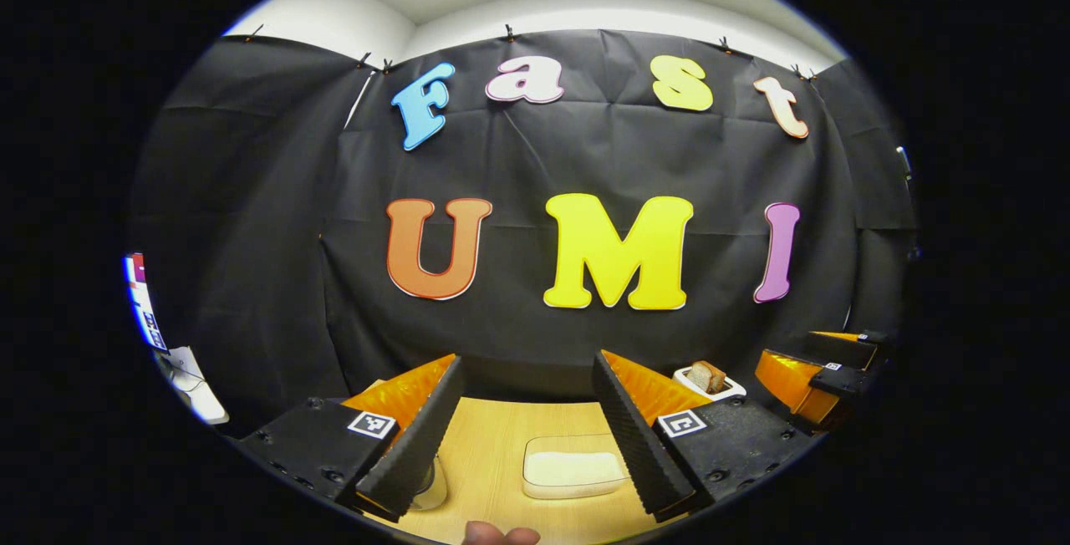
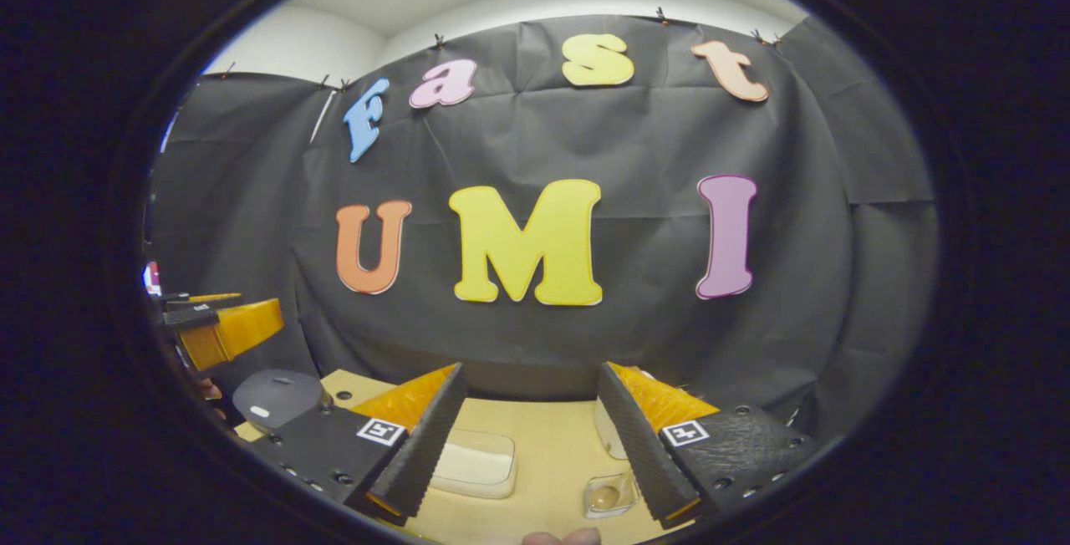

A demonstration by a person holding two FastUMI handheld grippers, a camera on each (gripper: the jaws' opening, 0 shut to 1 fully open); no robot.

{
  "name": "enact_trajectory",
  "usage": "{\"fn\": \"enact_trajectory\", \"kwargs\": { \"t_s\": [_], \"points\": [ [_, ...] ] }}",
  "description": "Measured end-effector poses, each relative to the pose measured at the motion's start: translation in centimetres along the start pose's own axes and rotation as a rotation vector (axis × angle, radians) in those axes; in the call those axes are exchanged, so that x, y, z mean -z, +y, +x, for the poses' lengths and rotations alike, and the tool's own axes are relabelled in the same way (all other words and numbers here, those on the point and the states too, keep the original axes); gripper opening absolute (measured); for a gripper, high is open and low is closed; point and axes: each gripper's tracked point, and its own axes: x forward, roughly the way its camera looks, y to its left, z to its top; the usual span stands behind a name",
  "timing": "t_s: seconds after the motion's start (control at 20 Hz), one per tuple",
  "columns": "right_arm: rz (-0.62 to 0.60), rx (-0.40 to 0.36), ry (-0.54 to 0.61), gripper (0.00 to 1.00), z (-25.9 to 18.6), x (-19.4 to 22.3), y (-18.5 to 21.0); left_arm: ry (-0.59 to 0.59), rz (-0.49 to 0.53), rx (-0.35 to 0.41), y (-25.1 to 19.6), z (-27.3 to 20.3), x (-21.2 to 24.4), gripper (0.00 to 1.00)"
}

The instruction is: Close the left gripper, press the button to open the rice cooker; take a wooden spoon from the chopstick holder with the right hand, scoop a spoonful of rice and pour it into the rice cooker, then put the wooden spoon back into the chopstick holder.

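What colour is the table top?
Light wood-grain tan table top, clearest in the left gripper view.

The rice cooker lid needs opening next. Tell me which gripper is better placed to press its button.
Left. In the right gripper view the left gripper sits right by the rice cooker, while the right gripper points past it at the rice box. Left's jaws stand open, so close them first.

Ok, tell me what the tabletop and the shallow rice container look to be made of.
The tabletop looks like pale wood or wood-look laminate: fine straight grain lines, matte finish. The shallow rice container looks like clear plastic, possibly glass: its see-through rim shows the table behind, and whitish rice lies inside. It sits between the open fingers of the left gripper.
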Motion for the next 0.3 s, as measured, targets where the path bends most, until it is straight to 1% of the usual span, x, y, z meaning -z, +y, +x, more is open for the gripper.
{"fn": "enact_trajectory", "kwargs": {
  "t_s": [0.05,0.1,0.15,0.2,0.25,0.3],
  "points": [
    [0.000,0.005,-0.005,0.97,-0.06,-0.15,-0.11,-0.003,0.000,0.004,-0.16,-0.01,-0.15,0.90],
    [-0.002,0.003,-0.004,0.97,-0.12,-0.19,0.02,0.005,0.000,0.010,-0.43,0.00,-0.03,0.90],
    [-0.003,-0.002,-0.009,0.97,-0.21,-0.38,0.27,0.008,0.003,0.011,-0.42,-0.06,0.02,0.98],
    [-0.004,-0.011,-0.011,0.96,-0.28,-0.47,0.58,0.010,0.007,0.013,-0.40,-0.16,-0.18,0.98],
    [-0.005,-0.012,-0.016,0.97,-0.37,-0.68,0.72,0.006,0.011,0.011,-0.28,-0.24,-0.31,0.90],
    [-0.004,-0.012,-0.022,0.96,-0.37,-0.86,0.84,0.003,0.012,0.006,-0.10,-0.38,-0.38,1.00]
  ]
}}
